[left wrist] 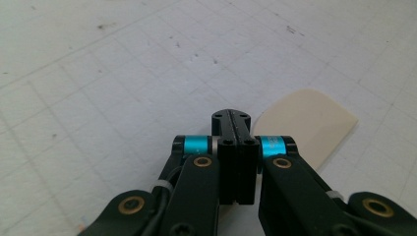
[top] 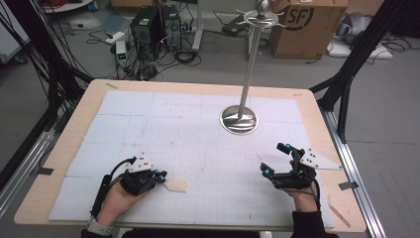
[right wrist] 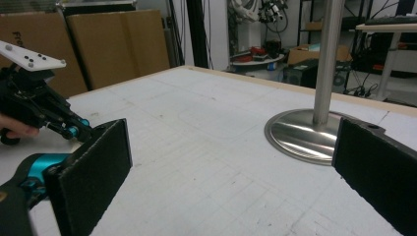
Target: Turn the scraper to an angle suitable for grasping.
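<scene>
Left of the steel stand (top: 239, 120) and nearer the person, the left gripper (top: 161, 175) has its jaws pressed together, clamped on the handle of a pale wooden spatula (top: 177, 185) lying on the white mat (top: 148, 129). Right of the stand's base, the right gripper (top: 277, 161) stands wide, holding nothing.

The high view looks down and forward over the whole table (top: 64, 148). Each gripper view rides low and close above its mat (left wrist: 98, 73); the right one shares the metal stand (right wrist: 314, 132) with it.
</scene>
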{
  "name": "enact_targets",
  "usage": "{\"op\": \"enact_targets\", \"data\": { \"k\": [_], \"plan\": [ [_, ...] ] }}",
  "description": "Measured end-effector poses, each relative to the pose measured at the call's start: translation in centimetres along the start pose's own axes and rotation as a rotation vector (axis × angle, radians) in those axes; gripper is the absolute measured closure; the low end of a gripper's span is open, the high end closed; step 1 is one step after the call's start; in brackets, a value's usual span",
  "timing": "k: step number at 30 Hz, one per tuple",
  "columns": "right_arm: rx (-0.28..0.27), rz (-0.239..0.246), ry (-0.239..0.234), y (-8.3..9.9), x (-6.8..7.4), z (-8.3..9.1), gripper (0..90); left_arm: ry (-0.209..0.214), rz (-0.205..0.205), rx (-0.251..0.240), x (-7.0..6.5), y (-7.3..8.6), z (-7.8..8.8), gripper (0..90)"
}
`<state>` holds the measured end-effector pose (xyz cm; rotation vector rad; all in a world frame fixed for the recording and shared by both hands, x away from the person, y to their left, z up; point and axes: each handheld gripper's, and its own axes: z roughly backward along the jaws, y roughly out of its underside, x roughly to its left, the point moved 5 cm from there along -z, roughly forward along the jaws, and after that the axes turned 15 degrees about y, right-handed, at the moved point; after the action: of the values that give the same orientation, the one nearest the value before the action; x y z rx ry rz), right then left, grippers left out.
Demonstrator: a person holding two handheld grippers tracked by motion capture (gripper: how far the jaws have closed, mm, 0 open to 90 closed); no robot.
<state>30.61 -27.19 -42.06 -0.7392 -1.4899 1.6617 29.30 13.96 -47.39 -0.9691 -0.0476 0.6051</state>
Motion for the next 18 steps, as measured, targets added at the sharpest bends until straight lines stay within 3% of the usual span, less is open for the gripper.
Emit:
{"op": "enact_targets", "data": {
  "k": [3,7,11,18],
  "plan": [
    [-0.007,-0.008,0.002,-0.1,-0.2,0.2,0.6,-0.013,0.018,-0.036,0.3,0.3,1.6,90.0],
    [-0.001,-0.013,0.005,0.0,-0.4,0.2,0.6,-0.020,0.031,-0.049,0.4,0.9,2.9,90.0],
    [-0.003,-0.006,-0.001,0.0,-0.3,0.1,0.6,-0.019,0.045,-0.024,0.7,2.2,3.5,90.0],
    [-0.007,-0.013,0.004,-0.1,-0.4,0.3,0.6,0.007,0.036,0.000,0.4,2.6,3.6,90.0]
  ]
}}
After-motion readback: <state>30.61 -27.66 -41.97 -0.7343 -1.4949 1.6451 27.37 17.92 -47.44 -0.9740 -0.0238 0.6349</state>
